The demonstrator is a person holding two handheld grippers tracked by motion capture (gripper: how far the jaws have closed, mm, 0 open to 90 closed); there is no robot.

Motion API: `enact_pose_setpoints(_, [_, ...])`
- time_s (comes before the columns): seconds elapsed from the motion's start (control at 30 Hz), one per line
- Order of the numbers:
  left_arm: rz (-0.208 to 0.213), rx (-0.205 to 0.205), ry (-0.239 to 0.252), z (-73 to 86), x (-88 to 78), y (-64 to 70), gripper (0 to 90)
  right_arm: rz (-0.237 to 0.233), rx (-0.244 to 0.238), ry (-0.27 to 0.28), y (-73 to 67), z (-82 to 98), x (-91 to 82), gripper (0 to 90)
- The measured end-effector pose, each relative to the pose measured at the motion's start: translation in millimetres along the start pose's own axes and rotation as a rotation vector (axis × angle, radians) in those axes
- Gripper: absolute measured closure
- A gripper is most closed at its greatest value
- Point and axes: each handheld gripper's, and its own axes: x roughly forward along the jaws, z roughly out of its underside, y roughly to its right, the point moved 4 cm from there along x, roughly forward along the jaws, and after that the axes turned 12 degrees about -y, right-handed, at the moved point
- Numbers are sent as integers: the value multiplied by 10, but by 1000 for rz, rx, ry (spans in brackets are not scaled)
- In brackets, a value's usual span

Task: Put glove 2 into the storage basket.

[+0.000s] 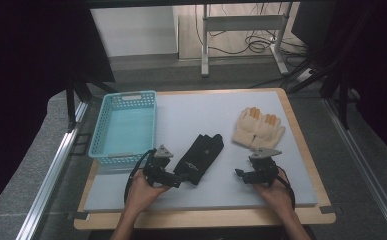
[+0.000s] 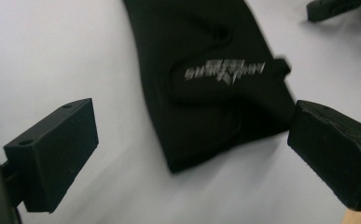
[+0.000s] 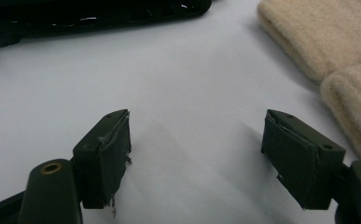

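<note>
A pair of black gloves (image 1: 201,151) with a silver logo lies stacked near the middle of the pale mat (image 1: 201,115). My left gripper (image 1: 180,181) hovers at the cuff end of the black gloves (image 2: 206,79), jaws wide open with nothing between them. A pair of cream knit gloves (image 1: 257,128) with orange fingertips rests at the right. My right gripper (image 1: 238,174) sits just in front of them, open and empty over bare mat; the cream gloves (image 3: 327,46) lie ahead to its right and the left gripper (image 3: 94,14) farther off.
A light blue plastic basket (image 1: 124,125) stands on the left of the mat, with nothing inside. The mat lies on a wooden board (image 1: 206,217) whose edge runs along the front. Metal rails flank the table, and a desk frame (image 1: 241,35) stands beyond.
</note>
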Motion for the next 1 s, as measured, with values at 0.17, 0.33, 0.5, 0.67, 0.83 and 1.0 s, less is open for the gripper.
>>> enact_pose_setpoints(0.17, [-17, 12, -10, -224, 72, 51, 19, -2, 1, 1, 1, 0, 0, 234])
enact_pose_setpoints(0.33, [-45, 17, -30, -425, 196, 80, 12, -3, 1, 1, 2, 1, 0, 233])
enact_pose_setpoints(0.5, [-51, 7, -80, -569, 395, 92, 0, -5, 1, 0, 3, 1, 0, 230])
enact_pose_setpoints(0.67, [-55, 14, -125, -649, 590, 120, 0, -7, 1, 0, 3, 1, 0, 228])
enact_pose_setpoints(0.83, [-115, 31, -183, -653, 728, 103, 0, -8, 1, 0, 2, 1, 0, 225])
enact_pose_setpoints(1.0, [-110, 4, -185, -631, 802, 20, 0, -8, 0, -1, 2, 1, 1, 224])
